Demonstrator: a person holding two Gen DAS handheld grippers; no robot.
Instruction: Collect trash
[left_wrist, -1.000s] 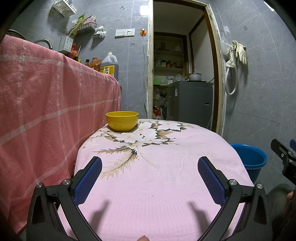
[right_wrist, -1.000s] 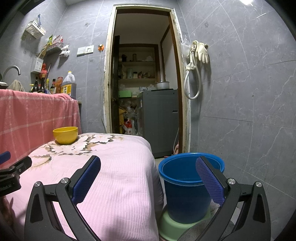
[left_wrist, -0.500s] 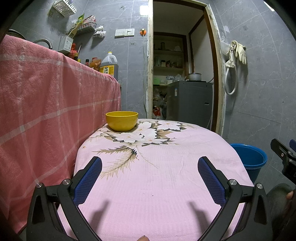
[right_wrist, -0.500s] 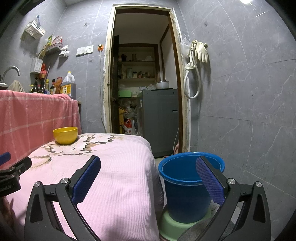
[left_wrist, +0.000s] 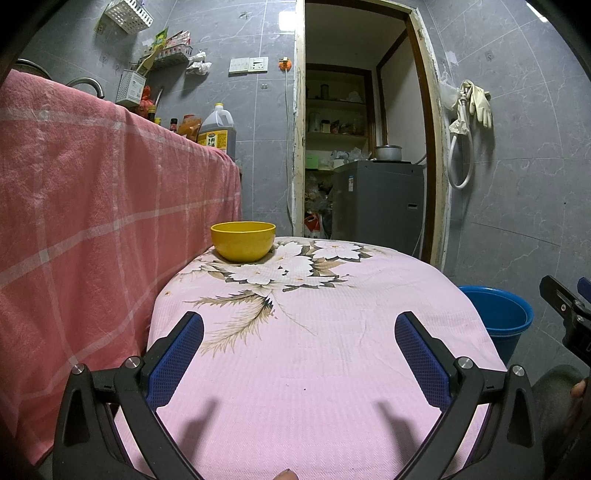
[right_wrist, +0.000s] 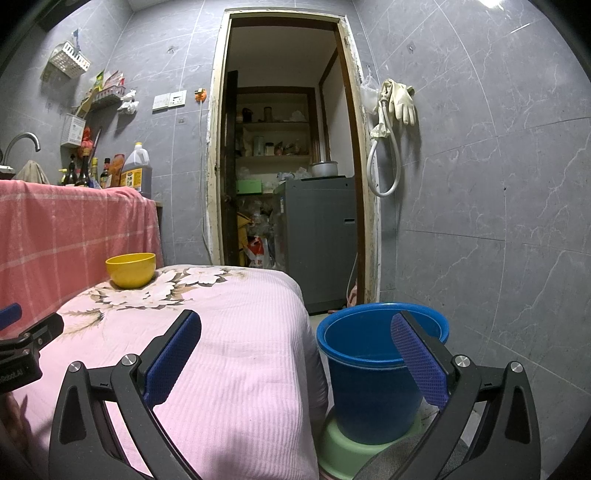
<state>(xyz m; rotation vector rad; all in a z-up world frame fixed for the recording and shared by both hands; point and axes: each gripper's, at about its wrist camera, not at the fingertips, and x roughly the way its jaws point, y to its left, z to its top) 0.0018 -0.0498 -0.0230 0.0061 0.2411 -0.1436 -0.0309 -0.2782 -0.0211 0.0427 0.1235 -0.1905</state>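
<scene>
Both our grippers hover wide open over the pink table, holding nothing.

Our left gripper (left_wrist: 299, 332) sits low above the near end of the table (left_wrist: 314, 369), its jaws spread wide with only the flowered cloth between them. Our right gripper (right_wrist: 295, 332) hangs at the table's right edge, jaws just as wide, one finger over the cloth and the other in front of the bucket (right_wrist: 369, 373). The blue bucket stands on the floor just beside the table, on a green base (right_wrist: 340, 450). A yellow bowl (left_wrist: 243, 241) rests at the table's far left corner, near the pink draped counter (left_wrist: 92, 206). We cannot see what, if anything, lies in the bowl or in the bucket.
</scene>
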